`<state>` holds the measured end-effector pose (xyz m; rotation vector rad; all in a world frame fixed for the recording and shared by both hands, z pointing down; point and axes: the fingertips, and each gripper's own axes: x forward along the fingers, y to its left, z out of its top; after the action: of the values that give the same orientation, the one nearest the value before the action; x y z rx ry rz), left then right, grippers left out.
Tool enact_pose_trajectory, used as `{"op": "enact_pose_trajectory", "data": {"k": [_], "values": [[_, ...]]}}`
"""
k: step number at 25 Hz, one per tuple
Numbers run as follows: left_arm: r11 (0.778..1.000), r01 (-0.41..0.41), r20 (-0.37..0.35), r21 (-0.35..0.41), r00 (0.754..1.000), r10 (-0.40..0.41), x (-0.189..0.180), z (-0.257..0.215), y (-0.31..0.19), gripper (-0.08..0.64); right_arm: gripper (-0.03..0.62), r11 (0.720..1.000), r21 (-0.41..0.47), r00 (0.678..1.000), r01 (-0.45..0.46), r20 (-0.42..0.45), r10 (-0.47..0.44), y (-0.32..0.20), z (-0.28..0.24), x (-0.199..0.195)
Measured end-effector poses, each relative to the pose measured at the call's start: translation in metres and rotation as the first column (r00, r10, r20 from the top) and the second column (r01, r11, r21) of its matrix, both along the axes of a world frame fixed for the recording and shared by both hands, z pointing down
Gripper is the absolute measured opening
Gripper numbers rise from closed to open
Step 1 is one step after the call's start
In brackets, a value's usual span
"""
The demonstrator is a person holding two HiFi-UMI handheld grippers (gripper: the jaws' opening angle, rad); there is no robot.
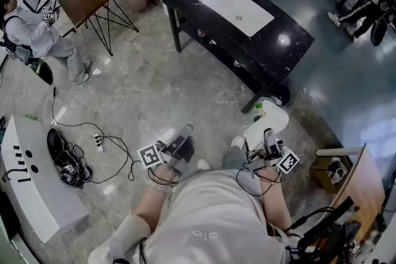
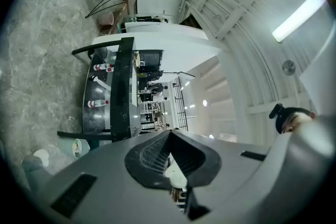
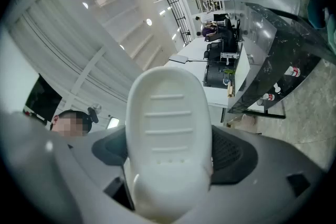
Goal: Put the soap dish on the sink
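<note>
**Soap dish clamped in the right fingers, sink well ahead**

Head view: the right gripper carries the white soap dish, which juts forward past its fingers. The left gripper is held alongside, apart from the dish. The black counter and its white sink lie well beyond both sets of fingers, across the floor.

Left gripper view: the fingers meet at their tips, closed, with nothing evidently gripped. A small pale patch at their root cannot be identified. The counter stands far beyond the tips.

Right gripper view: the fingers stand spread wide and press on the two long sides of the dish. It fills the gap between them and reaches out past the tips, ribbed face toward the camera.

The dish looks stiff, smooth and glossy. It is probably light, but slippery, and likely to chip if dropped. Holding it across the narrow width suits it. With much of its length overhanging the fingers, though, it could pivot, so a firm, steady squeeze seems wise.
</note>
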<state>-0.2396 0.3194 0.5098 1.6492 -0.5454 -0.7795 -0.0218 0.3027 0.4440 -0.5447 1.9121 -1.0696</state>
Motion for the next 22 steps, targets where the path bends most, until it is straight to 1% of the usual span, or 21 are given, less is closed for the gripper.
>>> {"op": "enact_pose_trajectory", "data": {"k": [4,8,15,18,22], "values": [[1.0,0.01,0.002,-0.02,1.0,-0.01,-0.006,0.005,-0.008,0.006,0.456,1.0,-0.001,1.0,0.009,0.007,-0.009,-0.016,0.003,-0.008],[0.999,0.025,0.026,-0.032,0.999,-0.024,-0.011,0.008,-0.022,0.006,0.456,1.0,-0.005,0.999,0.026,0.026,-0.026,-0.042,0.008,-0.013],[0.997,0.071,0.046,-0.025,0.996,-0.07,-0.007,0.002,-0.067,0.006,0.456,0.999,-0.014,0.997,0.039,0.066,-0.038,-0.102,0.011,-0.004],[0.996,0.088,0.05,-0.033,0.995,-0.086,0.001,0.004,-0.092,0.007,0.456,0.999,-0.019,0.996,0.049,0.073,-0.047,-0.129,0.016,0.004],[0.995,0.088,0.063,-0.041,0.994,-0.085,0.022,0.004,-0.129,0.007,0.456,0.998,-0.034,0.995,0.056,0.079,-0.053,-0.164,0.021,0.019]]}}
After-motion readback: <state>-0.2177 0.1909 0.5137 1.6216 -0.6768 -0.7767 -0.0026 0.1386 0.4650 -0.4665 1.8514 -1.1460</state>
